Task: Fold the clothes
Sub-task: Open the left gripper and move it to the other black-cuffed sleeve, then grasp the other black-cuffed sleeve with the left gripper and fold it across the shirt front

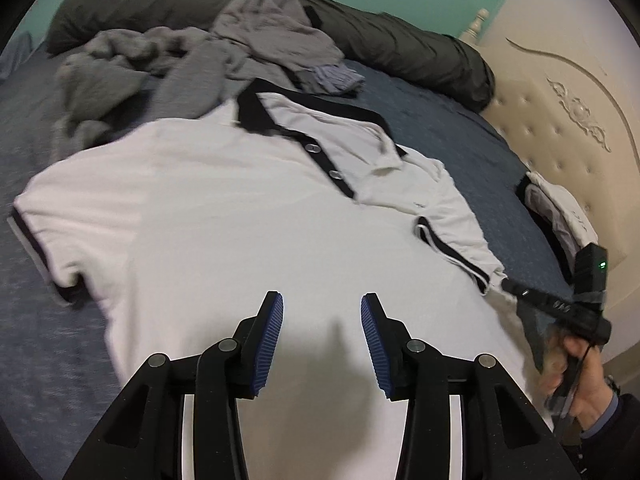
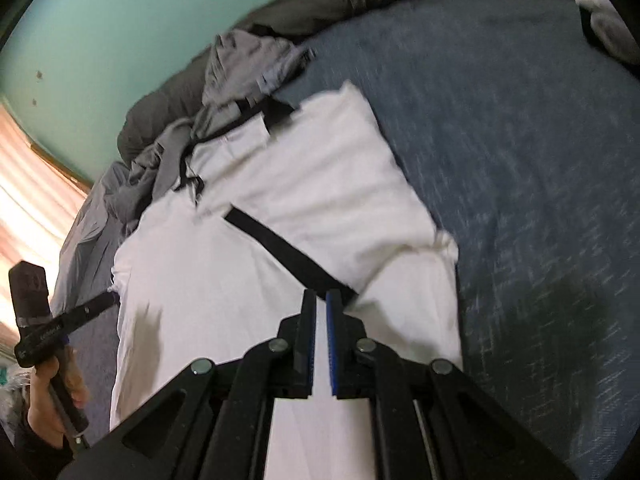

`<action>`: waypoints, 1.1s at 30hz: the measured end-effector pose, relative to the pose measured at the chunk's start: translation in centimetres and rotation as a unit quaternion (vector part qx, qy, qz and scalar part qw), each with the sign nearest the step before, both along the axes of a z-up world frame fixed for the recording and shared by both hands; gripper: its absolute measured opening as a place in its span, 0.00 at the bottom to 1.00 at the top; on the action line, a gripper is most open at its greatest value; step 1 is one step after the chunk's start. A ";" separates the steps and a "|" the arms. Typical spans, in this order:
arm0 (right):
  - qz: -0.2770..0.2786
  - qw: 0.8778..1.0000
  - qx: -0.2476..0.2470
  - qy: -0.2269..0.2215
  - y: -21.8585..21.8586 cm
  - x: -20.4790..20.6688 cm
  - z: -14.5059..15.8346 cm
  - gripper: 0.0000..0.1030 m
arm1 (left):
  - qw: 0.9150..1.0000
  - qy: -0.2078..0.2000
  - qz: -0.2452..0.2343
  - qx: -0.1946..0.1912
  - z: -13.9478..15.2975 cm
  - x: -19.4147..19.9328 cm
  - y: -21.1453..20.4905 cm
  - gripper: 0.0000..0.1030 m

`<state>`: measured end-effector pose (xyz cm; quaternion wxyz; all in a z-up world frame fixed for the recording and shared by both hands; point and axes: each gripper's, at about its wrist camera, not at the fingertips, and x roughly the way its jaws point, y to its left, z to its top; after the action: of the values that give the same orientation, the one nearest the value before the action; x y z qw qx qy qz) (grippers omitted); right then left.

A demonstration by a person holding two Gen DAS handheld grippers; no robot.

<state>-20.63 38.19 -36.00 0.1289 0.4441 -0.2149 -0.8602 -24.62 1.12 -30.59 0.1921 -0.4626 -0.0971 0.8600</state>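
the white polo shirt (image 1: 224, 216) lies spread face up on the blue bedspread (image 2: 520, 160), one sleeve already turned in over the chest. the left claw (image 1: 322, 320) hovers over the lower body of the shirt, jaws apart. the right claw (image 2: 321, 308) sits with jaws nearly together just short of the black sleeve band (image 2: 288, 256); whether cloth is pinched cannot be told. judgement: grip only the top layer and draw the fold line straight. beyond the claws lie grey clothes (image 1: 132, 76), a dark rolled duvet (image 1: 400, 48), a cream headboard (image 1: 560, 120) and a green wall (image 2: 120, 32).
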 end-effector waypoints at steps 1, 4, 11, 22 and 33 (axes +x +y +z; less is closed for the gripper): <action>-0.001 1.000 0.000 0.009 -0.2 -0.1 0.4 0.05 | 1.000 0.001 0.007 0.000 0.1 0.1 -0.8 0.43; 0.002 0.999 0.023 0.024 -1.1 -1.0 0.7 0.05 | 0.999 0.001 0.032 0.007 0.4 0.3 -3.6 0.45; -0.005 0.997 0.071 -0.043 -2.4 -1.6 -1.9 0.05 | 0.994 -0.013 0.107 0.004 0.4 -0.5 -10.8 0.53; -0.045 0.998 -0.005 0.039 -1.8 0.2 0.3 0.07 | 0.974 -0.055 0.217 0.024 -1.7 -3.0 -19.5 0.54; -0.039 0.997 -0.049 0.050 -1.2 -0.2 0.3 0.23 | 0.958 -0.063 0.280 0.008 -4.5 -7.3 -23.7 0.54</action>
<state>-20.88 36.97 -35.70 0.1279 0.3850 -0.2670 -0.8741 -31.88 -22.56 -35.06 -0.0590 -0.4688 -0.2418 0.8475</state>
